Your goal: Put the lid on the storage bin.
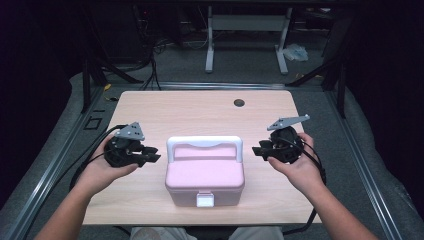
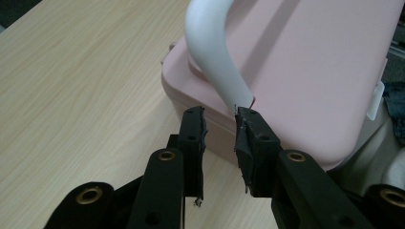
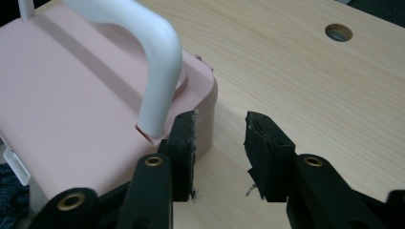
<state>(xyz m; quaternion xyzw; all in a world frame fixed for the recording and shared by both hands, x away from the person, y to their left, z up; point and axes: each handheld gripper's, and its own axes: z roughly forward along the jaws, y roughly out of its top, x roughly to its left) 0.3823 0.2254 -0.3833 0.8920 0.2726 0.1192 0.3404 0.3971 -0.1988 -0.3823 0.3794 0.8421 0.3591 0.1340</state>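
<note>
With the left gripper (image 1: 151,155) and right gripper (image 1: 258,149) both open and empty, bring them evenly against the pink box (image 1: 205,176) sides before squeezing.

No readable text, label, brand or number shows anywhere.

You're working in a lab-style recording bay: a bare wooden desk (image 1: 210,107) ringed by aluminium rails (image 1: 355,160), with dark curtains (image 1: 390,75), trailing floor cables (image 1: 150,75) and a grey stand (image 1: 247,37) behind.
</note>
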